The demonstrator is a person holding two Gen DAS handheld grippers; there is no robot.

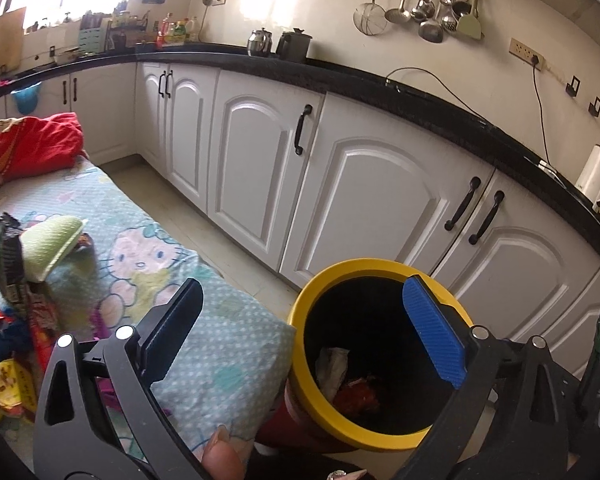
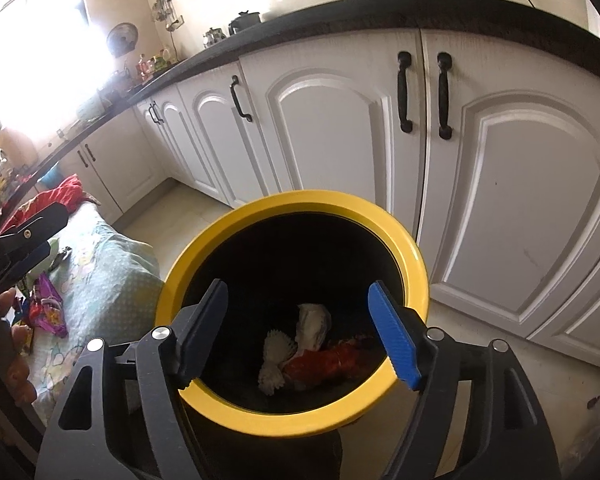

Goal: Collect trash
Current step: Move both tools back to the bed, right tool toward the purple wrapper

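The bin (image 2: 292, 420) stands on the floor just beside the bed (image 1: 228, 344). Inside it already lie a white paper (image 2: 312, 320) and a red wrapper (image 2: 328, 364). The right gripper (image 2: 296, 336) hangs over the bin, spread and empty. The left gripper (image 1: 312, 332) is also spread and holds nothing. More wrappers (image 1: 16, 344) wait on the bed, far from the bin, so I judge the task only partly done.

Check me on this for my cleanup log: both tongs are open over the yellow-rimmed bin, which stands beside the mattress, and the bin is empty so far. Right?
Not quite: the bin is not empty. The right wrist view shows crumpled white paper and a red wrapper at its bottom. The rest holds: the right tongs and left tongs are open, with the bin beside the mattress.
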